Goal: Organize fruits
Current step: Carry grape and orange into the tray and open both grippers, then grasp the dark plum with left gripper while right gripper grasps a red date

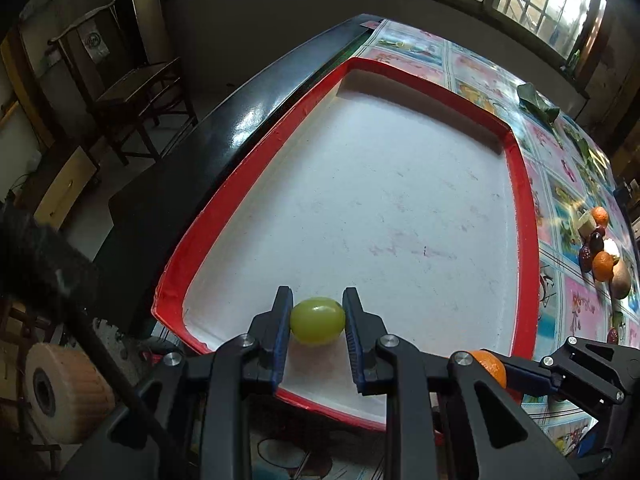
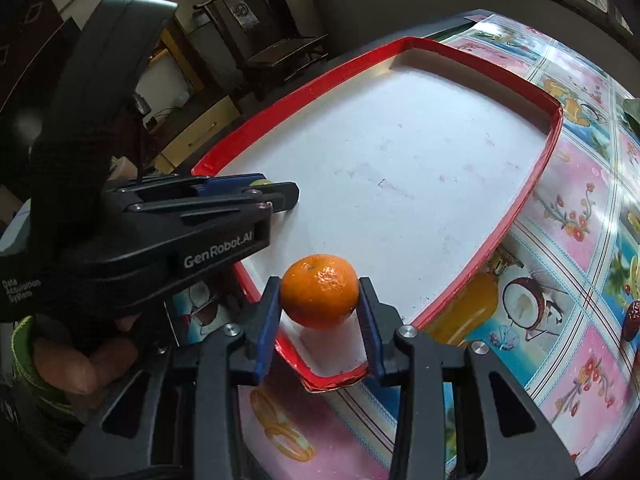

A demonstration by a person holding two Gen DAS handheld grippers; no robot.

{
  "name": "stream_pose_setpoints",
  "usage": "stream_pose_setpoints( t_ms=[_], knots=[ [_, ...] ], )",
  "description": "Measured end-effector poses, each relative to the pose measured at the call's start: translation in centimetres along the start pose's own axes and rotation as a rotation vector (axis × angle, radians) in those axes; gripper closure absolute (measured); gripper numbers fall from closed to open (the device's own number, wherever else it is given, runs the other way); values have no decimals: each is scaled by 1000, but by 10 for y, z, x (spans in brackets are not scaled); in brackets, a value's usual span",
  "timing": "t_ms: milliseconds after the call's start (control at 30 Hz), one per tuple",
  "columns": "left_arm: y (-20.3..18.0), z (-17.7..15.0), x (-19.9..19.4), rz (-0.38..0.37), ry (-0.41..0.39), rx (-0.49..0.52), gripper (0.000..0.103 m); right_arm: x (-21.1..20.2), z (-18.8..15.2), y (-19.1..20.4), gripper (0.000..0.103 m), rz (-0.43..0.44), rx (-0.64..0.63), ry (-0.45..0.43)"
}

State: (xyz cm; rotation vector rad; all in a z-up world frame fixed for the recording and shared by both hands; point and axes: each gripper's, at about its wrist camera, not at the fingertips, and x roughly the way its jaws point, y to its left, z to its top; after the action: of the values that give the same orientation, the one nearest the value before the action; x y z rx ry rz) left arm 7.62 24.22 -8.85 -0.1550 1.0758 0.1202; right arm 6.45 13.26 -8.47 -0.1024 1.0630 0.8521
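A green grape (image 1: 317,320) sits pinched between the blue pads of my left gripper (image 1: 317,312), low over the near left corner of the red-rimmed white tray (image 1: 524,216). My right gripper (image 2: 320,296) is shut on a small orange (image 2: 319,291) above the tray's (image 2: 460,292) near corner. From the right wrist view the left gripper (image 2: 280,194) reaches in from the left, with a sliver of the grape (image 2: 262,182) showing. The left wrist view catches the orange (image 1: 490,366) and the right gripper's fingers (image 1: 532,376) at the lower right.
A pile of fruit (image 1: 602,254) lies on the patterned tablecloth (image 2: 580,240) right of the tray, oranges and dark fruits among them. Green leaves (image 1: 538,104) lie further back. A dark red fruit (image 2: 632,320) sits at the right edge. A wooden chair (image 1: 132,92) stands beyond the table.
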Motion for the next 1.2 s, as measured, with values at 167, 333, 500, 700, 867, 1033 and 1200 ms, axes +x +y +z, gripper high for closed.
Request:
stream_pose_setpoints(
  t_ms=[167, 333, 500, 700, 867, 1033, 1200],
  knots=[
    [-1, 10, 4, 12, -4, -5, 78, 3, 3, 3, 63, -34, -23, -1],
    [-3, 17, 9, 39, -4, 4, 78, 13, 19, 0, 63, -53, -43, 1],
    [0, 18, 9, 56, -4, -2, 77, 11, 17, 2, 63, -38, -47, 7],
    [-7, 18, 8, 72, 0, 3, 68, 2, 12, 0, 51, -9, -38, -13],
    [-15, 13, 3, 73, -1, 7, 48, -16, 3, -1, 39, 0, -33, -44],
    [-20, 9, -17, 65, -53, -17, 37, -55, -17, -9, 39, 0, 1, -114],
    [-34, 4, -43, 30, -100, -20, 36, -101, -56, -33, 36, -34, 76, -182]
  ],
)
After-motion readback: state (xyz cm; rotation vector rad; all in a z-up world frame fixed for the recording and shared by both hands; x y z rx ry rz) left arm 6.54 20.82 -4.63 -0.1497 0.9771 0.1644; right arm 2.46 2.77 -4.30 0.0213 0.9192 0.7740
